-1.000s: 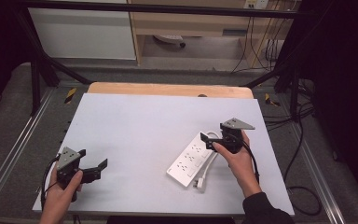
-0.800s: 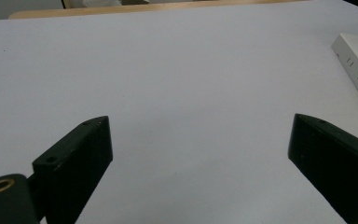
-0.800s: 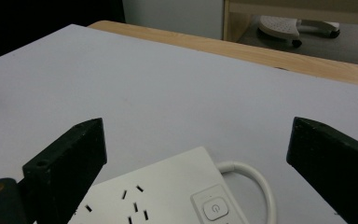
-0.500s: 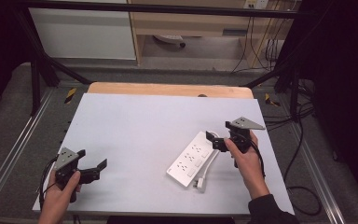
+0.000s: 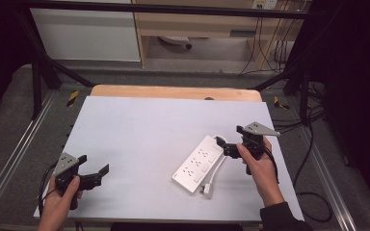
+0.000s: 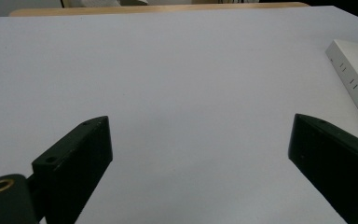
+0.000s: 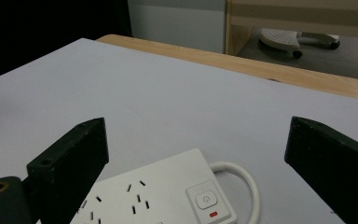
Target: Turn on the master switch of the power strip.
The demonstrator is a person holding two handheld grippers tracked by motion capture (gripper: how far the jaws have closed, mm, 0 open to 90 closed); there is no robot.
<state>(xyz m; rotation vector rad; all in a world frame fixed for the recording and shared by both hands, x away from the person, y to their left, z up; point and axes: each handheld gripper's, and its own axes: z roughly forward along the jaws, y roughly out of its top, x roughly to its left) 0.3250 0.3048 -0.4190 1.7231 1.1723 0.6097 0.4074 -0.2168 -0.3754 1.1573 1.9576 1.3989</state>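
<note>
White plastic, the power strip (image 5: 198,163) lies diagonally on the pale table (image 5: 139,130), right of centre, its cable (image 5: 214,174) looping round the near side to a plug (image 5: 205,191) by its near end. The right gripper (image 5: 227,147) hovers just beside the strip's far end, jaws spread wide and holding nothing; in the right gripper view the switch (image 7: 206,201) with its red mark sits low between the jaws. The left gripper (image 5: 96,175) hangs well apart at the table's near left corner, likewise released and empty. The step looks like a reach for the strip, though whether the body or the cable is meant is hard to say. To grip cleanly, lower the jaws square across the narrow width, clear of the switch and cable loop, before closing.
</note>
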